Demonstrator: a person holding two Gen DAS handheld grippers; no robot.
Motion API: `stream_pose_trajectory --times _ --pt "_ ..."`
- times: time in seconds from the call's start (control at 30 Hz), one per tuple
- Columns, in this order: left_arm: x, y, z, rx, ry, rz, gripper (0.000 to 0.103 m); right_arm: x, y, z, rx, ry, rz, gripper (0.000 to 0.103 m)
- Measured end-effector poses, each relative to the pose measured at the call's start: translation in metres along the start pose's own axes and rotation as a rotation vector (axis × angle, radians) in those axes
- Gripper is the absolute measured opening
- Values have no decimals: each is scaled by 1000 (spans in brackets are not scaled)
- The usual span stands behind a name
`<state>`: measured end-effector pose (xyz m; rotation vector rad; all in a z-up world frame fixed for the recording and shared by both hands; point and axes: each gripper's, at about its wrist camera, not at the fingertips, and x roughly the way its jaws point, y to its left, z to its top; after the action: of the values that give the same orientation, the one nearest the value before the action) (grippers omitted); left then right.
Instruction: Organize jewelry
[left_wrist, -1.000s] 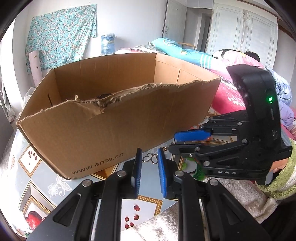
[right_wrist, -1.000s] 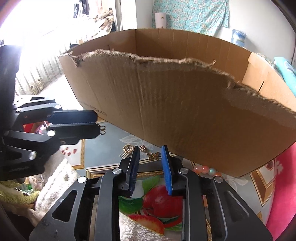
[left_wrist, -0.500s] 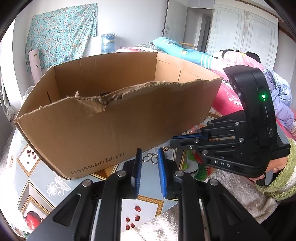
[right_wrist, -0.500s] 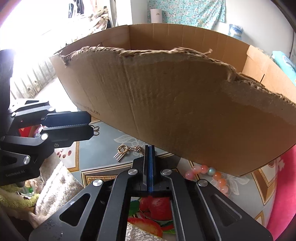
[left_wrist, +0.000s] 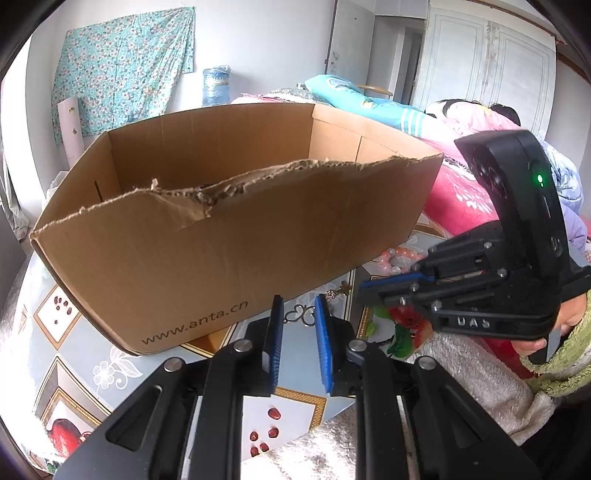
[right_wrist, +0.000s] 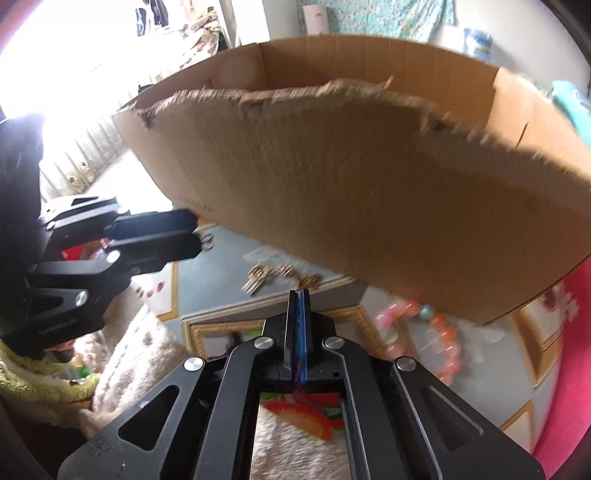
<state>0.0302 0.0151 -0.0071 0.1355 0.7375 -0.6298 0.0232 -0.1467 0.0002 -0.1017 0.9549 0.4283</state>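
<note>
A torn cardboard box (left_wrist: 221, 240) stands on the patterned tablecloth. My left gripper (left_wrist: 298, 301) is shut on a small silver looped ornament (left_wrist: 300, 315), which spans the narrow gap between its blue pads. The right wrist view shows the ornament (right_wrist: 207, 242) sticking out past those tips (right_wrist: 195, 236). My right gripper (right_wrist: 299, 292) is shut, its pads pressed together on the end of a gold chain (right_wrist: 308, 282). The chain's pendant (right_wrist: 255, 280) lies on the cloth. From the left wrist view the right gripper (left_wrist: 364, 288) reaches in from the right. A pink and orange bead bracelet (right_wrist: 417, 332) lies by the box.
The box's front wall (right_wrist: 369, 203) rises close behind both grippers. A fluffy white cloth (right_wrist: 140, 343) hangs over the table's near edge. Pink bedding (left_wrist: 461, 199) lies to the right, and a hand in a green sleeve (left_wrist: 546, 350) holds the right gripper.
My right gripper's jaws closed from open to fully shut over the gold chain, and it shifted slightly. My left gripper kept still with the ornament.
</note>
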Motion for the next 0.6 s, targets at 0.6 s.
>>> stream_pose_trajectory --times 0.6 --pt "0 -2 -1 2 -7 0 16 16 -9 13 98 43 38 1"
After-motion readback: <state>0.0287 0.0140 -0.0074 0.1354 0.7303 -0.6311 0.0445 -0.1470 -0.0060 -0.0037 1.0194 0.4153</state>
